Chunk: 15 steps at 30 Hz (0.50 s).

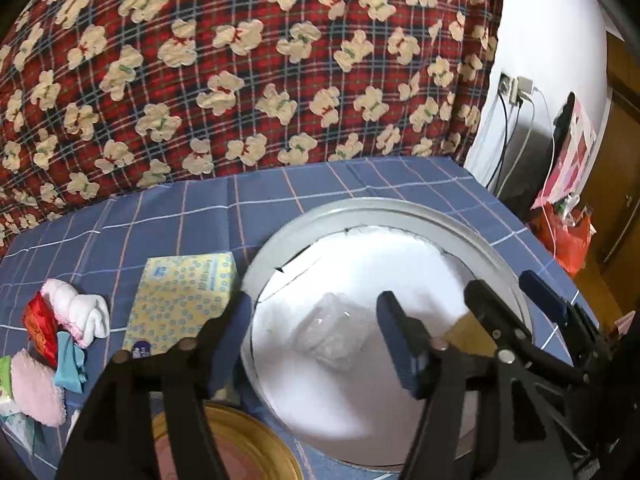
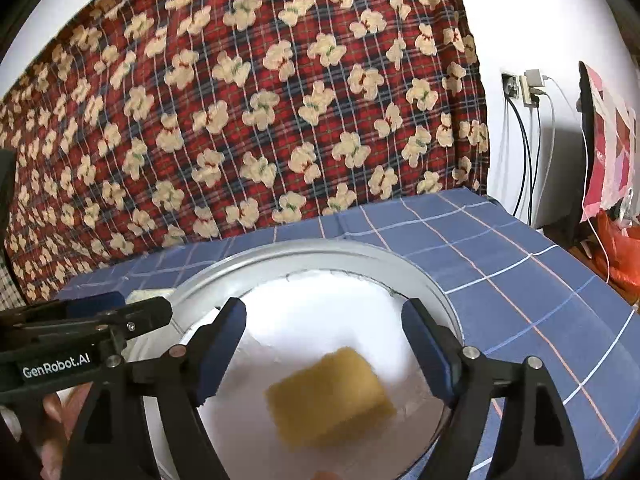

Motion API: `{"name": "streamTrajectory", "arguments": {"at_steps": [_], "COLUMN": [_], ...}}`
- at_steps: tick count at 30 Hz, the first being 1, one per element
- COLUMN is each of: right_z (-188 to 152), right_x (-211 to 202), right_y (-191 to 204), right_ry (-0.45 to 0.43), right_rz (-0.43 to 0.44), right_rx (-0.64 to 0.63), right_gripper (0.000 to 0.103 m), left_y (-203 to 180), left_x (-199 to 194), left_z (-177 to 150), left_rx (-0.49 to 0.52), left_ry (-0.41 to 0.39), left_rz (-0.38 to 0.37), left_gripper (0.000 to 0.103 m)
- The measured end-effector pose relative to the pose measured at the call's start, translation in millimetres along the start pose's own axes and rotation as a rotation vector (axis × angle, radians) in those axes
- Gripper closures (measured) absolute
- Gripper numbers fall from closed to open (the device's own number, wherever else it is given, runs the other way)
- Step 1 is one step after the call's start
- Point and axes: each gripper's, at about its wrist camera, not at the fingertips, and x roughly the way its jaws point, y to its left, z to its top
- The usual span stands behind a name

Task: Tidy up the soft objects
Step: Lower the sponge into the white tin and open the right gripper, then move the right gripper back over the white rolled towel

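A round metal tin (image 1: 360, 206) with a white lining stands on the blue checked cloth. In the left wrist view a clear crumpled plastic packet (image 1: 336, 332) lies on the lining, and my left gripper (image 1: 316, 340) hangs open above it without touching it. In the right wrist view a yellow sponge (image 2: 332, 396) lies loose, slightly blurred, inside the tin (image 2: 320, 252). My right gripper (image 2: 324, 320) stands wide open over the sponge, its pads clear of it. Each gripper shows in the other's view, the right gripper (image 1: 516, 292) over the tin's right rim and the left gripper (image 2: 120, 312) at its left rim.
Left of the tin lie a yellow tissue pack (image 1: 184, 300), rolled pink-white socks (image 1: 80, 312), a red packet (image 1: 38, 328), a teal cloth (image 1: 70, 364) and a fluffy pink cloth (image 1: 36, 388). A gold round lid (image 1: 224, 440) sits near. A red plaid blanket (image 1: 240, 60) rises behind; cables (image 1: 504, 132) hang right.
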Motion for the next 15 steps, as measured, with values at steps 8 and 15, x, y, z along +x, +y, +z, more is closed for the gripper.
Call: {"name": "streamTrajectory", "arguments": {"at_steps": [8,15], "right_z": [2,-5], "right_x": [-23,-33], "right_y": [13,47], "right_ry": [-0.089,-0.103], "right_rz": [0.050,0.136], "right_rx": [-0.004,-0.048], "right_gripper": [0.021,0.021], "left_y": [12,67], "left_x": [-43,-91], "left_z": [-15,-48], "left_rx": [0.011,-0.025], "left_ry": [-0.143,-0.246], "left_rz": [0.069,0.204], "left_gripper": [0.029,0.013]}}
